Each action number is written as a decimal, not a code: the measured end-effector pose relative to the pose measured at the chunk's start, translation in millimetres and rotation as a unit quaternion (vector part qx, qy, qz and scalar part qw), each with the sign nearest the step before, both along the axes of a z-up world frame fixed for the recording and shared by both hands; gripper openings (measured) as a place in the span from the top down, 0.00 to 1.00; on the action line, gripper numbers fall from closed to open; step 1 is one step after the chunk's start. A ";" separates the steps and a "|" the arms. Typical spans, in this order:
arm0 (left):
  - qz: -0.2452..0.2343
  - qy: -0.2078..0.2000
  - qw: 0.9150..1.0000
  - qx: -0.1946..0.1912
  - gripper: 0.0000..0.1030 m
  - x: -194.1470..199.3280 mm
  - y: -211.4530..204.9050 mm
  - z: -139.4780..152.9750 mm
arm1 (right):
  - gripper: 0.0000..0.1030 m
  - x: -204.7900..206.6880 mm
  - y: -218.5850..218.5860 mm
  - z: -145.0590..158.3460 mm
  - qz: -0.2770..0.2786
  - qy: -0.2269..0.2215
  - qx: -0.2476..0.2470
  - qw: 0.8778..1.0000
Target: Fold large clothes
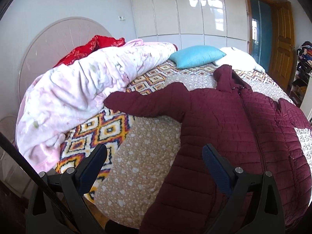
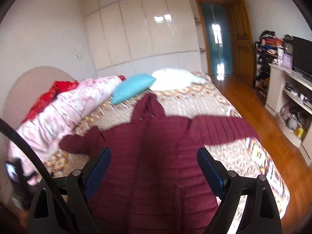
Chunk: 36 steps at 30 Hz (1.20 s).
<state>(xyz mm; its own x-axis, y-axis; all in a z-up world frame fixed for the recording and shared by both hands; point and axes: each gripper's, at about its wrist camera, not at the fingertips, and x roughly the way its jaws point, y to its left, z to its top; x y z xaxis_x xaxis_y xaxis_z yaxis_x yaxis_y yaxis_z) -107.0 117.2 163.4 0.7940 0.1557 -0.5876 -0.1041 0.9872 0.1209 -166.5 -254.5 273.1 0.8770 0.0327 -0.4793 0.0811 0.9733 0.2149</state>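
Bedroom light falls across a bed (image 1: 152, 156) covered in a tan dotted quilt with a diamond-patterned spread beneath it, a rumpled pink duvet (image 1: 81, 89) and a red blanket (image 1: 93, 46) heaped against the rounded headboard, and a blue cushion (image 1: 197, 56) beside a white pillow (image 1: 239, 58) near the far edge. Spread flat on the quilt lies the maroon quilted jacket (image 1: 234, 128), front up, zipper running down its middle, hood toward the cushion and hem hanging toward the near edge of the bed; one sleeve reaches out until its cuff meets the pink duvet, while the other stretches toward the side by the wooden floor. Both tools hover above the garment with nothing between their fingers: the left gripper (image 1: 154, 156) has its jaws spread wide over the jacket's side below the outstretched sleeve, and the right gripper (image 2: 154, 159) is likewise agape over the chest, its view smeared by motion blur. My reading is that the fold has not yet begun and this is the approach to a first grasp. A sensible next move would be to pinch a sleeve near the cuff and shoulder and bring it across the front, keeping the puffy fabric from sliding on the quilt.
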 end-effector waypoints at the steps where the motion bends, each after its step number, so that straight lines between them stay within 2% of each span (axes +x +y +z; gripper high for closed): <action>1: -0.002 -0.002 1.000 0.000 0.05 -0.9 0.4 1.3 | 0.10 -0.1 2.5 19.0 0.006 -0.011 -0.003 1.000; 4: -0.005 0.002 1.000 0.001 0.05 -1.9 2.1 1.7 | 0.10 5.1 8.9 66.3 0.027 -0.026 0.003 0.999; 8: -0.002 0.005 1.000 0.002 0.05 -2.1 5.4 1.1 | 0.08 16.3 10.4 146.5 0.085 -0.062 0.072 0.992; 10: -0.001 0.009 1.000 -0.007 0.05 -1.9 7.9 -0.7 | 0.05 20.9 23.8 172.4 0.092 -0.081 0.069 0.990; 12: -0.004 0.016 1.000 -0.014 0.05 -1.2 8.0 -3.7 | 0.02 25.1 36.5 177.9 0.089 -0.091 0.045 0.991; 14: -0.012 0.021 1.000 -0.015 0.05 -1.1 4.9 -7.0 | 0.02 34.5 52.6 162.5 0.086 -0.081 0.022 0.993; 15: -0.014 0.022 1.000 -0.015 0.05 -1.1 4.0 -8.5 | 0.02 41.7 57.6 143.4 0.084 -0.062 0.015 0.994; 18: -0.026 0.029 0.999 -0.010 0.05 -0.6 -2.8 -12.7 | 0.02 61.8 65.6 71.4 0.087 -0.007 -0.003 0.996; 22: -0.032 0.038 0.999 -0.015 0.05 1.7 -8.6 -18.7 | 0.02 80.5 57.8 -31.3 0.050 0.054 -0.050 0.996; 27: -0.040 0.052 0.998 -0.011 0.05 5.1 -17.4 -25.4 | 0.05 91.6 50.3 -124.3 0.007 0.112 -0.096 0.989; 31: -0.039 0.055 0.998 -0.005 0.05 7.5 -22.1 -28.5 | 0.12 99.5 53.0 -161.6 0.020 0.162 -0.075 0.984; 36: -0.041 0.063 0.997 -0.001 0.05 11.1 -23.0 -34.1 | 0.12 98.5 72.9 -171.8 0.034 0.173 -0.098 0.979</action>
